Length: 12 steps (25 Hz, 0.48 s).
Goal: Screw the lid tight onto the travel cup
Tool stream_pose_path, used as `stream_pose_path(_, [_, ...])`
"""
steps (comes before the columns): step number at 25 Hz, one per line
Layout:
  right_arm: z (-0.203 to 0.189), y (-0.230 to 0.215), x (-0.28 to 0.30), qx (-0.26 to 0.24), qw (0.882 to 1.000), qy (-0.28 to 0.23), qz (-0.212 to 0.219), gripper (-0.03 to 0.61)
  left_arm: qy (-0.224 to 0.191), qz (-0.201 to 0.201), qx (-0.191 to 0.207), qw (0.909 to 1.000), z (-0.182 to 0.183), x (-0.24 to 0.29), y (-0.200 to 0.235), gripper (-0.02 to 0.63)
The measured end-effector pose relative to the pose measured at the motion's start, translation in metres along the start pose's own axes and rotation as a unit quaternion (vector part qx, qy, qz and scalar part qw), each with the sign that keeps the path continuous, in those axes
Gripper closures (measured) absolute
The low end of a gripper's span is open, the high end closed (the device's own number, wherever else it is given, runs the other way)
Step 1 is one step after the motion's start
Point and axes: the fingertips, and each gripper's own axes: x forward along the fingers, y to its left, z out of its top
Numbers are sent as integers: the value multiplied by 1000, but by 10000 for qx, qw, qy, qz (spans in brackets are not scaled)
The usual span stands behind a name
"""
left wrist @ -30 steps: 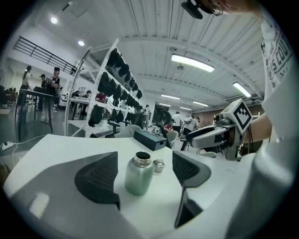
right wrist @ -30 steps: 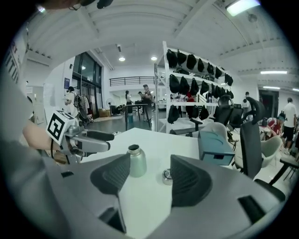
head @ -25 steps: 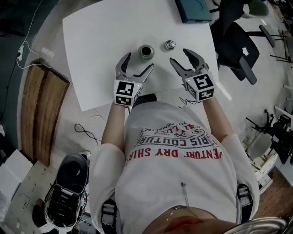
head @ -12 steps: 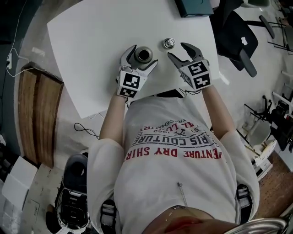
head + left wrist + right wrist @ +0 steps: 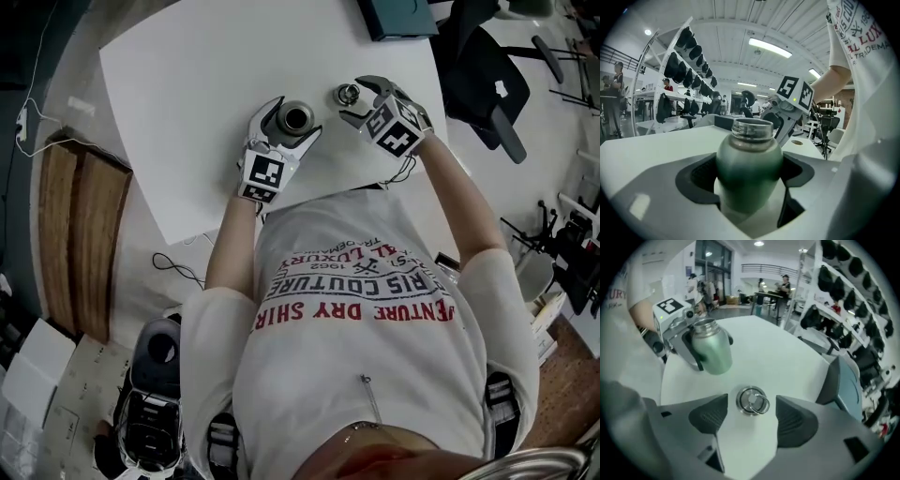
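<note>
A green metal travel cup [image 5: 295,117] [image 5: 747,161] stands upright and open-mouthed on the white table [image 5: 187,84]. My left gripper [image 5: 292,123] [image 5: 747,174] straddles its body, jaws closing, the dark pads [image 5: 699,176] close beside its sides; no clear press shows. The round metal lid [image 5: 349,93] [image 5: 752,401], with a ring on top, lies flat to the cup's right. My right gripper [image 5: 357,99] [image 5: 753,417] has a jaw on each side of the lid, opening, both pads [image 5: 710,414] clear of it. The right gripper view also shows the cup [image 5: 711,351] inside the left gripper.
A teal box [image 5: 394,19] lies at the table's far edge. A black chair [image 5: 487,84] stands off the right side. Wooden boards [image 5: 80,234] and cables lie on the floor at left. The person's torso is close against the table's near edge.
The left gripper moved forward from short of the cup to round it. The right gripper moved forward and left until its jaws flank the lid.
</note>
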Motion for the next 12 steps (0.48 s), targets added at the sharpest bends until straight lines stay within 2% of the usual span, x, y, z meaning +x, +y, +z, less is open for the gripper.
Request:
stream_pose_path(2, [-1,1,6,-721,9965,335,250,288,-10,-64,12,10000,-1,-2,2,218])
stream_pose_path(5, [-9,4,12,-1570,9819,779,712,290,36,-100,-10,9999,-1,-1,0,218])
stream_pose_path(8, [-13,7,16,-2087,9670,1018,1044,290,34,-106,-35,9999,0,0,-2,216])
stream_pose_path(12, [-5,16,26,-2528,9530,1105,1254,290,43,-77,-70,9999,-8,-5,0,216])
